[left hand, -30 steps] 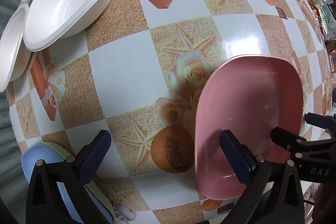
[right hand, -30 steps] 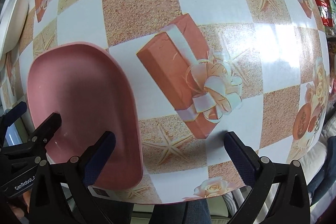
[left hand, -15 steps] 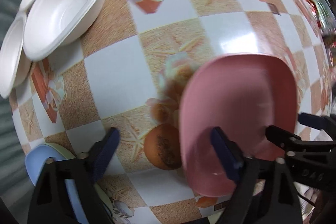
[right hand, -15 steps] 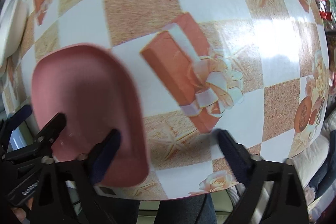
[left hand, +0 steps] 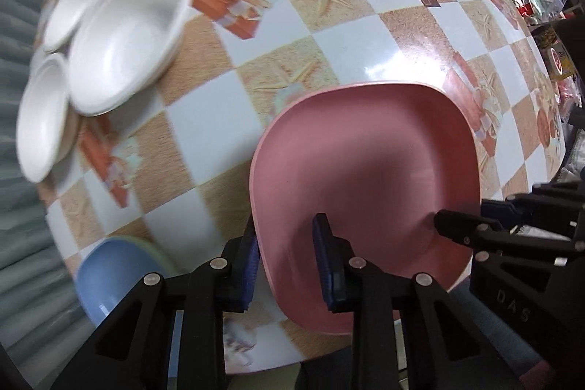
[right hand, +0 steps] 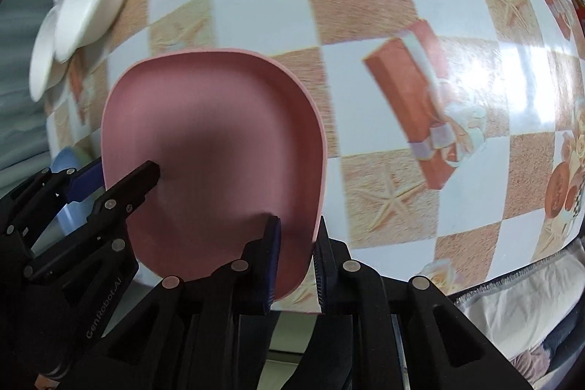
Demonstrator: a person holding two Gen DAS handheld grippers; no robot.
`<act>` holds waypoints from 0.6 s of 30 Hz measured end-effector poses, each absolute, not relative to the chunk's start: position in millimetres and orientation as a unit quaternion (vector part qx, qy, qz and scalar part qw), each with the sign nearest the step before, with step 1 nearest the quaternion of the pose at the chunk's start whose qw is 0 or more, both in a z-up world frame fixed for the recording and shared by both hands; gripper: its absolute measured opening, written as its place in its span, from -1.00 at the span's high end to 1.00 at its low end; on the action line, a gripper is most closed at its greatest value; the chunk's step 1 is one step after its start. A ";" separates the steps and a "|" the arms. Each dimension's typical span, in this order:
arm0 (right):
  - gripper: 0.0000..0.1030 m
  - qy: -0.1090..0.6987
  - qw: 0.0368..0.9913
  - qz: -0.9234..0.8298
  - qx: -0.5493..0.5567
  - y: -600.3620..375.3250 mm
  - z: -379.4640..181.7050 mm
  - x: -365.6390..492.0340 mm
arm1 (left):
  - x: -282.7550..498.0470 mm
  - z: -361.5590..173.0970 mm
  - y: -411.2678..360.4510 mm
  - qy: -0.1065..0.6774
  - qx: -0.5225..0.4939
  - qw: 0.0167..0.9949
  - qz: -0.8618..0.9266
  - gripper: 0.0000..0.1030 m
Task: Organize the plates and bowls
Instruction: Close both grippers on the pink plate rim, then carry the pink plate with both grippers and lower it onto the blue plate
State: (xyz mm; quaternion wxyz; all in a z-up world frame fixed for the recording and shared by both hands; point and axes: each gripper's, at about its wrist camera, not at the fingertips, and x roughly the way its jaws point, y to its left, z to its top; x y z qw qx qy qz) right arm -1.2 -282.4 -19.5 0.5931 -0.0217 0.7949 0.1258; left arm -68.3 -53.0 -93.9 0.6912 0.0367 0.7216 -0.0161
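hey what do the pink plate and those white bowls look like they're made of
Pink plate: probably plastic or melamine, with a smooth matte finish, even colour, a thin moulded rim and only soft sheen.
White bowls: likely moulded pulp or foam disposables, dull chalky white with rolled rims and thin walls. Motion blur leaves this open; glazed ceramic seems unlikely, since no sharp highlights show.

Dishes and grippers on the checked table, counted

One pink plate sits at the centre of the left wrist view. Three white bowls cluster at ten o'clock (two smaller ones overlap the big one's rim, edges blurred). One blue dish lies at seven o'clock on a green-edged one, so two there. Two grippers: the left gripper at six o'clock, the right gripper at six o'clock in its own view.
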 end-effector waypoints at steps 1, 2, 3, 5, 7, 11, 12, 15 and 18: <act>0.62 0.794 0.593 0.130 -0.023 -279.2 -17.1 -0.6 | -70.2 -87.4 -52.4 0.721 0.035 0.692 -0.012 0.40; 0.62 0.793 0.594 0.135 -0.026 -276.4 -14.9 0.3 | -72.3 -83.4 -48.6 0.720 0.032 0.693 -0.009 0.40; 0.62 0.791 0.595 0.141 -0.030 -271.4 -10.6 1.8 | -74.7 -78.8 -44.2 0.718 0.027 0.695 -0.005 0.40; 0.62 0.788 0.597 0.148 -0.034 -265.5 -5.2 4.2 | -80.0 -70.7 -37.2 0.715 0.020 0.699 0.004 0.40; 0.62 0.785 0.598 0.159 -0.038 -256.8 2.3 7.2 | -85.1 -65.4 -23.0 0.711 0.012 0.703 0.013 0.40; 0.62 0.778 0.600 0.176 -0.053 -237.6 14.6 7.4 | -97.8 -53.5 -4.9 0.702 0.000 0.712 0.034 0.40; 0.62 0.777 0.601 0.181 -0.057 -233.6 15.2 8.0 | -97.3 -49.1 -0.6 0.700 -0.001 0.713 0.038 0.40; 0.61 0.773 0.601 0.192 -0.069 -214.4 14.9 4.0 | -102.3 -42.4 16.0 0.695 -0.008 0.717 0.053 0.40; 0.61 0.769 0.599 0.205 -0.083 -190.1 12.1 0.1 | -106.7 -39.0 28.3 0.691 -0.013 0.719 0.064 0.40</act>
